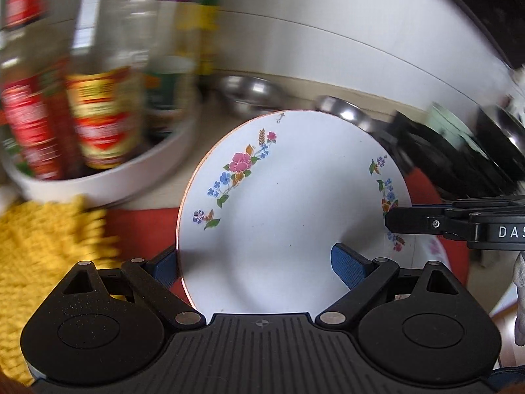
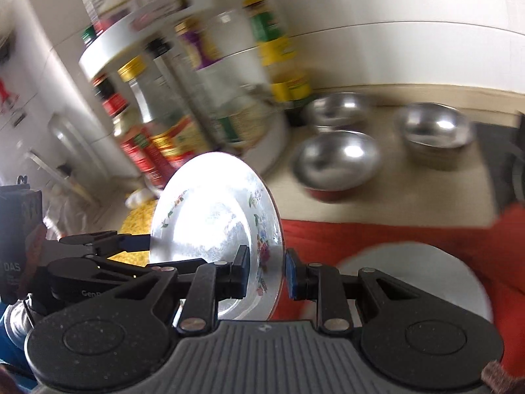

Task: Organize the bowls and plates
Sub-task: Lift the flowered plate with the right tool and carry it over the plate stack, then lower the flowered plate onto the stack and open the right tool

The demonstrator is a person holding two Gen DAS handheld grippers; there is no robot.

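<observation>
While both claws meet on one floral plate, the left claw has its blue-padded fingers on either side of the plate's near edge, one pad in front of the white face and the other behind the rim, pinching it upright; the right claw has its jaws nearly together around the plate's opposite rim, the black pad against the face, the blue pad just beside the back with a thin gap visible, so whether it truly grips I cannot tell; in the left view that claw reaches in from the right to the flowered rim. Held above a red mat, the plate is white with a thin copper-coloured edge and sprays of pink, blue and orange flowers; a second white plate lies on the mat at near right. Far on the counter stand three empty steel bowls; a white round rack at left holds sauce bottles, blurred; a yellow shaggy cloth lies near left.
</observation>
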